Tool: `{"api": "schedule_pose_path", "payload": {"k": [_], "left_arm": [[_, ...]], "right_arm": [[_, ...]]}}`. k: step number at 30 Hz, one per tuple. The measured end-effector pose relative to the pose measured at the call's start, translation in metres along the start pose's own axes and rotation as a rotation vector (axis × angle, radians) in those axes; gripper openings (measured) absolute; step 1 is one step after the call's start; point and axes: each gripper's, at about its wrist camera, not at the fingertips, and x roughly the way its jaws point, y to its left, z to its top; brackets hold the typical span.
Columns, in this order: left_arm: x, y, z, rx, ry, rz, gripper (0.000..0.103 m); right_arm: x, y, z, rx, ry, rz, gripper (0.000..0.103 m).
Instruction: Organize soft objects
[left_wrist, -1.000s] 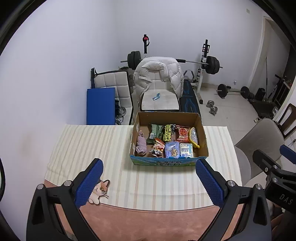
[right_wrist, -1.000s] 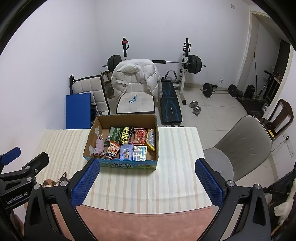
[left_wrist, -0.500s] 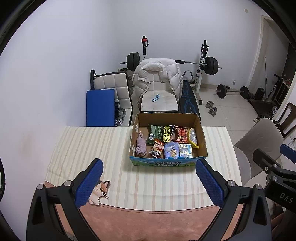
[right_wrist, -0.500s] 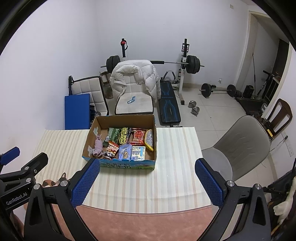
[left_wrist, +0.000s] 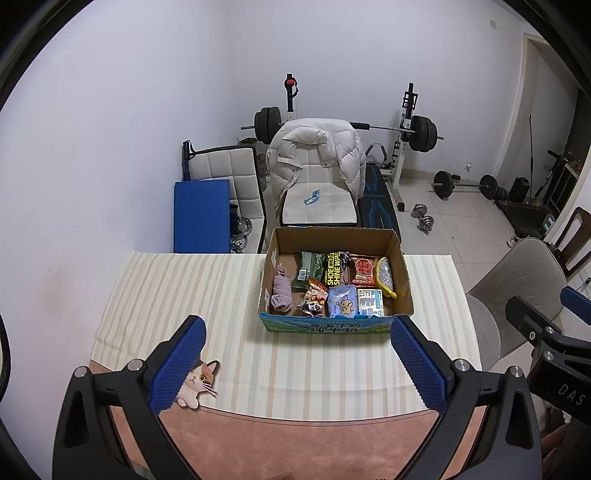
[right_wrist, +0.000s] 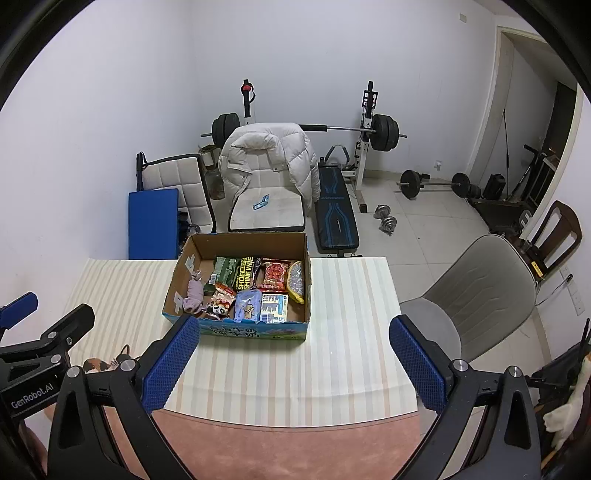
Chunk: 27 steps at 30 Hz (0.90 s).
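Observation:
An open cardboard box (left_wrist: 334, 325) (right_wrist: 255, 330) sits on the striped tablecloth (left_wrist: 184, 288) (right_wrist: 351, 314). It holds a rolled purple cloth (left_wrist: 280, 293) (right_wrist: 192, 295), several snack packets and a blue tissue pack (left_wrist: 343, 301) (right_wrist: 248, 303). My left gripper (left_wrist: 295, 363) is open and empty, held above the table's near edge, short of the box. My right gripper (right_wrist: 291, 363) is open and empty at the same distance, right of the left one.
A cat-shaped mat (left_wrist: 197, 382) lies near the left front of the table. A grey chair (right_wrist: 480, 291) stands to the right. Behind the table are a white chair with a jacket (left_wrist: 317, 177), a blue pad (left_wrist: 201, 216) and weight gear.
Both grippers have pulled back and up slightly; the box looks a little farther away. Both stay open and empty.

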Motion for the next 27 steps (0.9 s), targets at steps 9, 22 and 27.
{"api": "schedule_pose_path", "payload": {"k": [9, 22, 27], "left_arm": [[-0.0024, 0.0014, 0.0023, -0.008, -0.007, 0.004, 0.102], [-0.004, 0.0017, 0.0035, -0.012, -0.011, 0.007, 0.102], [-0.0042, 0.0018, 0.0037, -0.013, -0.011, 0.007, 0.102]], "right_arm": [[-0.0038, -0.0039, 0.0034, -0.009, -0.007, -0.004, 0.103], [-0.0084, -0.0029, 0.0086, -0.013, -0.016, -0.007, 0.103], [-0.0086, -0.0036, 0.0089, -0.013, -0.015, -0.006, 0.103]]}}
